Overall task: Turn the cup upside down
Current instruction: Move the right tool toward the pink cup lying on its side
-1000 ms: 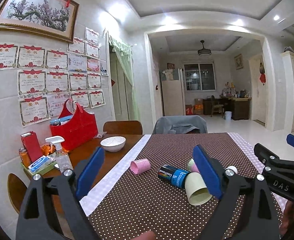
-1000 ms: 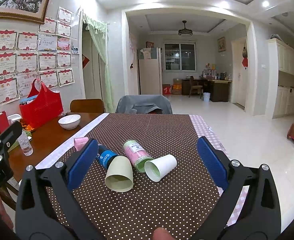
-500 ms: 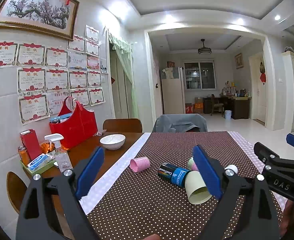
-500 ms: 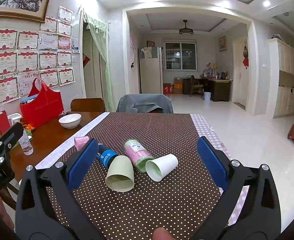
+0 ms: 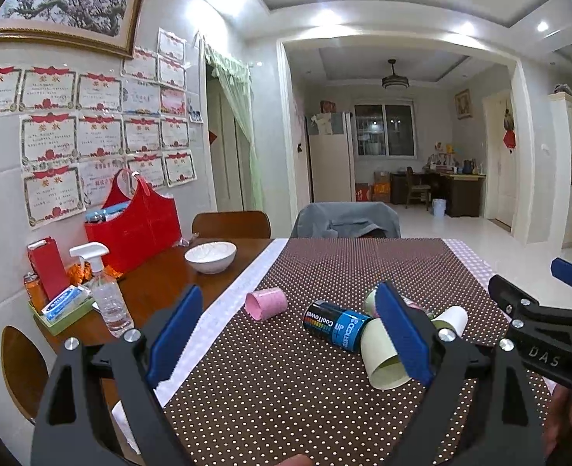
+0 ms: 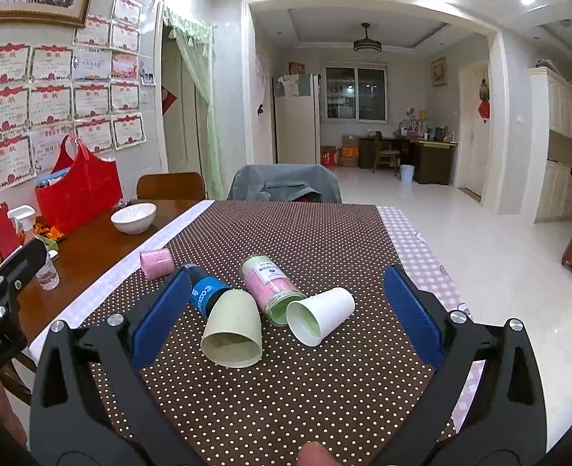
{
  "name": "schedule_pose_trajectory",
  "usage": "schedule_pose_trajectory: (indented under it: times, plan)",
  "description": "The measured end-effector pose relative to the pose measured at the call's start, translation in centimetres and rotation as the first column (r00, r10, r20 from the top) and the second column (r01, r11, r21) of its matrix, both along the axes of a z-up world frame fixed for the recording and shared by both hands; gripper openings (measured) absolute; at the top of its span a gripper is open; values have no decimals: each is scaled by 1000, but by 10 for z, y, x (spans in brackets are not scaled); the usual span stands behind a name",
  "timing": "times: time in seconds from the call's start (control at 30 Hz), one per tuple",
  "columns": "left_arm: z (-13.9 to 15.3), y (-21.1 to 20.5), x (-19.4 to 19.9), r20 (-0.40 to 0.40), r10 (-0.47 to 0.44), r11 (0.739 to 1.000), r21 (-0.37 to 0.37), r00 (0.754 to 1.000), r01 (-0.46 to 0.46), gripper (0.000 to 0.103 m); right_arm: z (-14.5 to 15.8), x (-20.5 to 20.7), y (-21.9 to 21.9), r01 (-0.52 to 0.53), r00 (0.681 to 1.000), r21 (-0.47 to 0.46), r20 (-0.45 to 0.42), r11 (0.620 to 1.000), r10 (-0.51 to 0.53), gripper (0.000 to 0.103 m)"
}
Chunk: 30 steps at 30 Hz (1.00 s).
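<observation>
A brown tablecloth (image 6: 305,380) with small white dots carries everything. On it, a pale green cup (image 6: 233,330) lies in the middle; to its right is a white cup (image 6: 320,320) with a greenish inside, behind it a jar (image 6: 272,285) of pink with a green lid and a can (image 6: 208,293) in blue and black, and far left a pink cup (image 6: 155,263). Beyond the cloth's left edge sit a white bowl (image 6: 133,217) and a red bag (image 6: 78,190) on brown wood. Both grippers have blue pads (image 6: 412,314) on black frames.

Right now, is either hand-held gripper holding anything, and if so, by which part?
Nothing is held. The left hand-held gripper and the right hand-held gripper are both open above the table, and the pale green cup lies untouched on its side.
</observation>
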<state>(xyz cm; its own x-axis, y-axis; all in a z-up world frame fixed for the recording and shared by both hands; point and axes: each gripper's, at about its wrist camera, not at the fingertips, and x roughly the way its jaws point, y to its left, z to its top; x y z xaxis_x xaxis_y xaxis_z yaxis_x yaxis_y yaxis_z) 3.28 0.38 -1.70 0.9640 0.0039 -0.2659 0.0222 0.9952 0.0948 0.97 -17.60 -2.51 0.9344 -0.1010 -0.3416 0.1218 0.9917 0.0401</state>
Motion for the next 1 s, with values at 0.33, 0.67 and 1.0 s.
schedule_pose_trajectory:
  times: [0.33, 0.67, 1.0]
  plan:
    - [-7, 9, 47, -50, -12, 1000, -18, 999, 11, 89, 2, 43, 10, -27, 999, -22, -45, 999, 26, 97]
    - [-15, 22, 107, -121, -19, 1000, -1, 992, 19, 89, -3, 93, 9, -38, 993, 0, -115, 999, 38, 97]
    - [-52, 28, 188, -305, -74, 986, 121, 950, 116, 89, -32, 147, 5, -20, 973, 20, -228, 1000, 24, 97]
